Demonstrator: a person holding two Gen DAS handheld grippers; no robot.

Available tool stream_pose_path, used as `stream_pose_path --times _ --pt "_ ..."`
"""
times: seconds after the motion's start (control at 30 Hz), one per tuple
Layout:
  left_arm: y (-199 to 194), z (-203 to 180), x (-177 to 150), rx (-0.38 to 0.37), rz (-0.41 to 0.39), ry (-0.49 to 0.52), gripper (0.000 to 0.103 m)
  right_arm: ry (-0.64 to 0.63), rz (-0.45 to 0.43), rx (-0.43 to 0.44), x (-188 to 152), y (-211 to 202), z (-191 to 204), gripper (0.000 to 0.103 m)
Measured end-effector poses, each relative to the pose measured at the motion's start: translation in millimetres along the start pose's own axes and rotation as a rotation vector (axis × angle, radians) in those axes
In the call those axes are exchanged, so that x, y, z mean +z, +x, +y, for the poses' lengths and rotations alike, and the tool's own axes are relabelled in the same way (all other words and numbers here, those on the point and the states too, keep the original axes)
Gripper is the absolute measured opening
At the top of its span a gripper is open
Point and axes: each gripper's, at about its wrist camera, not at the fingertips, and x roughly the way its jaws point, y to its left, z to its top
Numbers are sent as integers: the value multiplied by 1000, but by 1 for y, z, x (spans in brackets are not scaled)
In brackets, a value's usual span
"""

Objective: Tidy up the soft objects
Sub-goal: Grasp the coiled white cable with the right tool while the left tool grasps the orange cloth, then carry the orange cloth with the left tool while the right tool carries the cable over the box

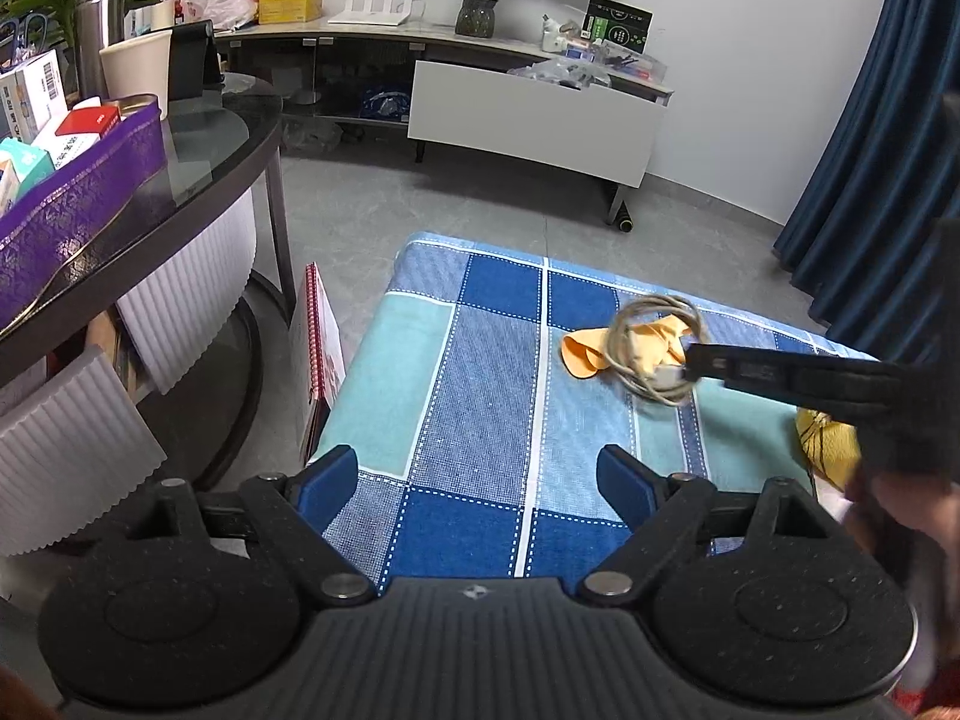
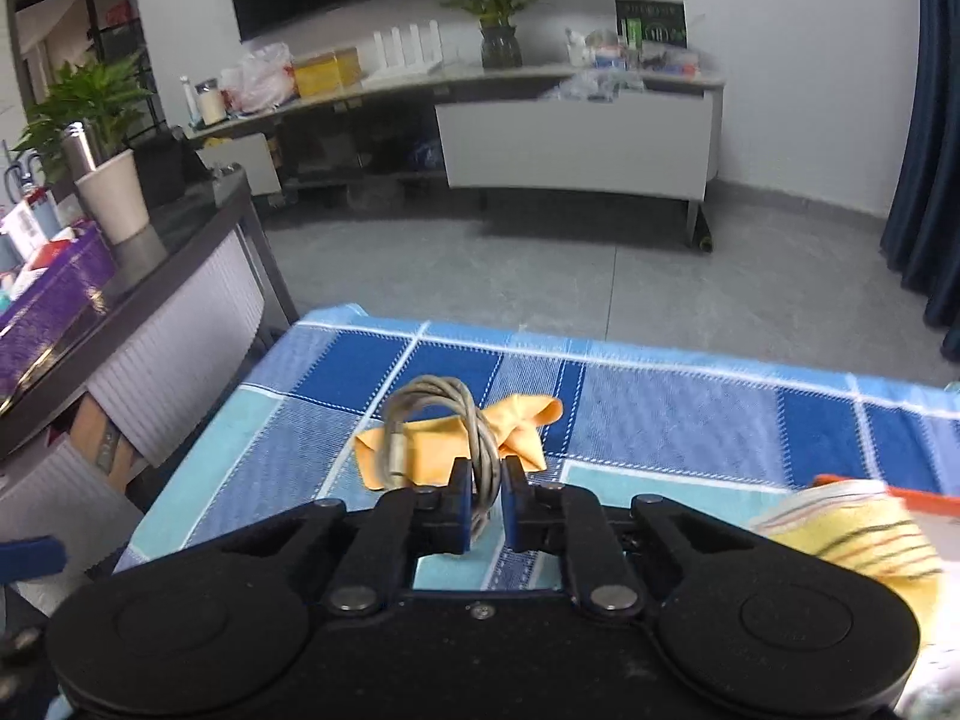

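A coiled grey cable [image 2: 447, 426] hangs from my right gripper [image 2: 485, 471], which is shut on it just above the blue checked cloth [image 2: 660, 414]. An orange cloth [image 2: 510, 426] lies on the checked cloth right behind the cable. In the left wrist view the cable [image 1: 657, 354] is held by the right gripper [image 1: 690, 369] over the orange cloth [image 1: 585, 351]. My left gripper [image 1: 477, 471] is open and empty over the near part of the checked cloth [image 1: 480, 360]. A yellow striped soft item [image 2: 852, 531] lies at the right; it also shows in the left wrist view [image 1: 825, 441].
A dark glass table [image 1: 198, 168] with a purple box [image 1: 72, 204] of packets stands at the left. A red-edged board [image 1: 318, 354] leans between it and the cloth. A white TV cabinet [image 1: 528, 120] stands behind, blue curtains [image 1: 870, 150] at the right.
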Motion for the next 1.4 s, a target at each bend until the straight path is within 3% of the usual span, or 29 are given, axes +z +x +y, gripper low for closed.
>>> stream_pose_path --times 0.33,0.6,0.8,0.87,0.9,1.03,1.4 --pt "30 -33 16 -11 -14 88 90 -61 -108 -60 -1 -80 -10 11" --pt "87 -62 42 -54 -39 182 92 -39 -120 -72 -13 -108 -30 11" --pt "120 -76 45 -48 -39 323 91 0 -134 -67 -19 -120 -43 11" --pt "129 -77 44 -64 -14 336 84 0 -143 -64 -19 -122 -44 11" --pt "134 -80 44 -66 12 347 70 0 -144 -62 -20 -123 -44 11" --pt "130 -80 39 -102 15 340 32 10 -148 -63 -21 -126 -44 11" --pt "54 -75 20 -153 -47 249 27 16 -153 -60 -30 -144 -38 11"
